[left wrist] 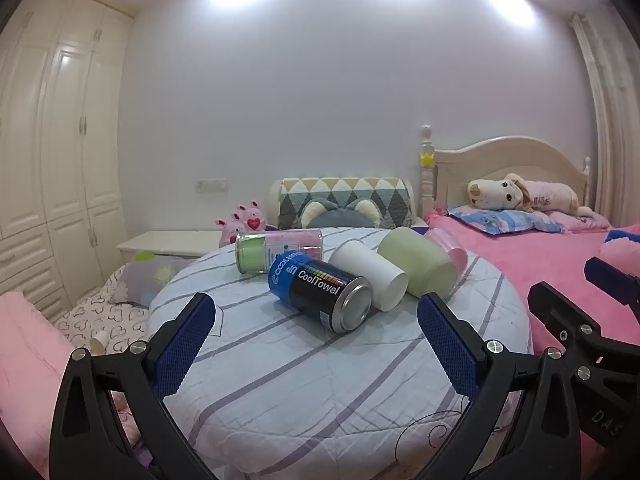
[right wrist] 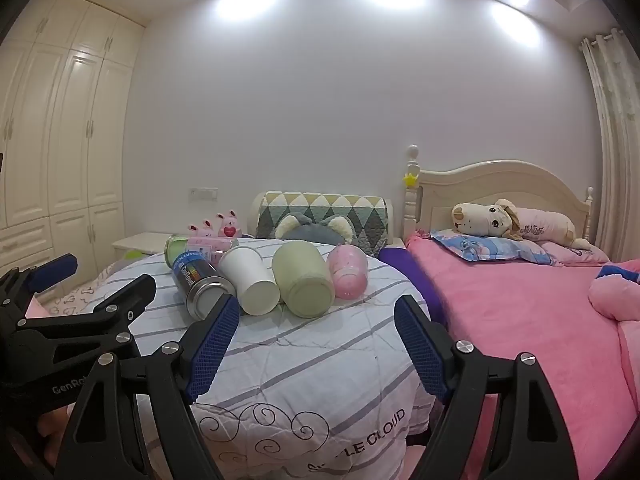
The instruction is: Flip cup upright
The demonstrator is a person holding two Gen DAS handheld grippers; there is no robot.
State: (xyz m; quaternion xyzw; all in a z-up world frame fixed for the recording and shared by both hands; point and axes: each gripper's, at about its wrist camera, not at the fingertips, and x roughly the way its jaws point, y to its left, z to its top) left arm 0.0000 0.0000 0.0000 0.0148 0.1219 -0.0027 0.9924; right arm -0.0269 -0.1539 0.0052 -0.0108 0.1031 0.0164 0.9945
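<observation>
Several containers lie on their sides on a round striped-cloth table (left wrist: 304, 380) (right wrist: 320, 360). A white paper cup (left wrist: 370, 276) (right wrist: 250, 282) lies beside a pale green cup (left wrist: 420, 266) (right wrist: 304, 282). A pink cup (left wrist: 448, 248) (right wrist: 347, 274) lies to the right. A blue-black CoolTowel can (left wrist: 322, 290) (right wrist: 200, 282) lies to the left, with a green-pink canister (left wrist: 276, 248) (right wrist: 196, 246) behind. My left gripper (left wrist: 316, 340) is open and empty, short of the can. My right gripper (right wrist: 316, 344) is open and empty, short of the cups.
A pink-covered bed (right wrist: 520, 320) with a plush dog (right wrist: 504, 216) lies right of the table. A patterned cushion (left wrist: 344, 202) and pink plush rabbits (left wrist: 244, 220) sit behind it. Wardrobes (left wrist: 60, 140) line the left wall. A white nightstand (left wrist: 168, 242) stands at the back left.
</observation>
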